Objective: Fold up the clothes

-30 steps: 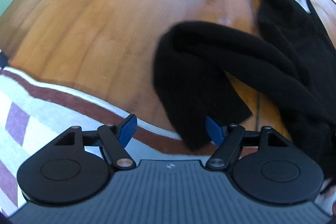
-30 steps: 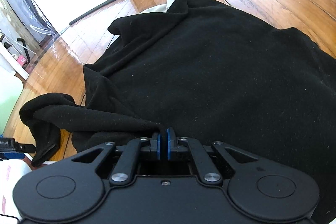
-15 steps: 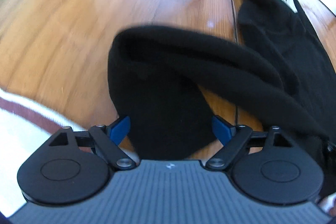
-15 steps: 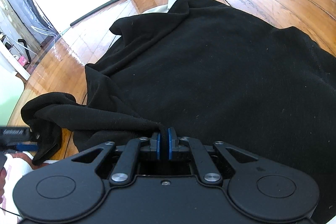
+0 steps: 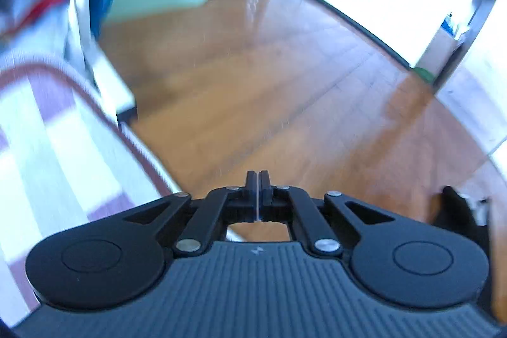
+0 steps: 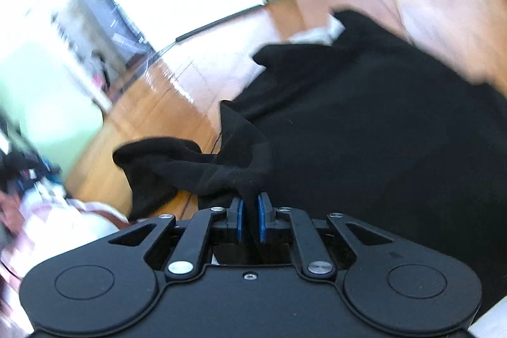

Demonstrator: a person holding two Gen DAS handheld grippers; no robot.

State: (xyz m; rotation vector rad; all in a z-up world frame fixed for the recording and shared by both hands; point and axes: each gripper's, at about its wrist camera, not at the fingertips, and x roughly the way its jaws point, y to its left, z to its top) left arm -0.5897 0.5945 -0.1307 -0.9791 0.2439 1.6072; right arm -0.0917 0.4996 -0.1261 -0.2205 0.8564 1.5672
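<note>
Right gripper: jaws parting, blue pads a little apart, with a pinched tuck of the black garment rising between them. Cloth appears to touch the pads, but whether they press on it cannot be settled from the right wrist view; motion blur is heavy. Judgement: this is the release of a fold edge, the fabric drawn to a peak at the claw because it was lifted from that one point. Outward from the claw, the sleeve trails to the left as a twisted rope ending in a loose cuff that lies on the wooden floor. The garment's body spreads broad and mostly flat to the right and ahead, with a white patch at the far collar end, too blurred to identify. So the task's thing lies on the floor directly under and in front of the right claw, sleeve not yet laid over the body. Left gripper: jaws fully together, only a thin slit of light between them, nothing caught. It faces bare floor, well apart from the cloth; only a small dark scrap shows at the lower right edge of the left wrist view, possibly the garment, cannot tell. A striped rug with a dark red border lies just left of this claw. Judgement: left claw closed empty, so the sleeve needs a fresh grab before it can be folded inward.
</note>
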